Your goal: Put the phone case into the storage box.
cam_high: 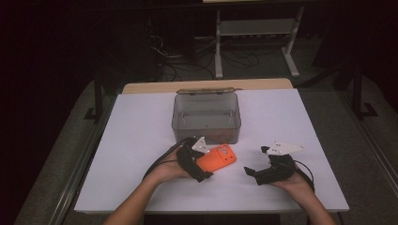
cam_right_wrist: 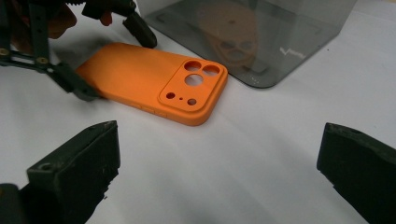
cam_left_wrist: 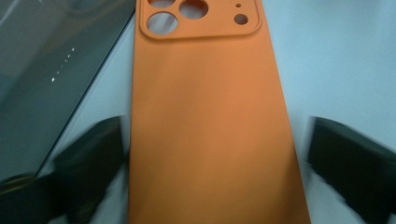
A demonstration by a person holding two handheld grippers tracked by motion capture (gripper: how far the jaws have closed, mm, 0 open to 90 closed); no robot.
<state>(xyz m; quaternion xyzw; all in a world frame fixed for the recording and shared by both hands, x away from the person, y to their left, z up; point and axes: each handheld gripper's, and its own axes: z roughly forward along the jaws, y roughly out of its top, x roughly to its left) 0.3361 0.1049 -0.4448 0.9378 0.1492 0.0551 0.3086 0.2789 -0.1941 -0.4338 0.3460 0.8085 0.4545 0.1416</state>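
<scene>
On the white table, unmarked orange phone case between left tool's parted jaws; right tool apart.

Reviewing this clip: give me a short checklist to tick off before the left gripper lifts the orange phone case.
1. Orange phone case lies between the jaws of the left gripper: ok.
2. Pads pressing on the case edges: not ok; a gap shows at one jaw, the other is blurred.
3. Case lies flat on the table, camera cutouts facing up: ok.
4. Grey box is open on top and stands close beyond the case: ok.
5. Right gripper is open and apart from the case: ok.
</scene>
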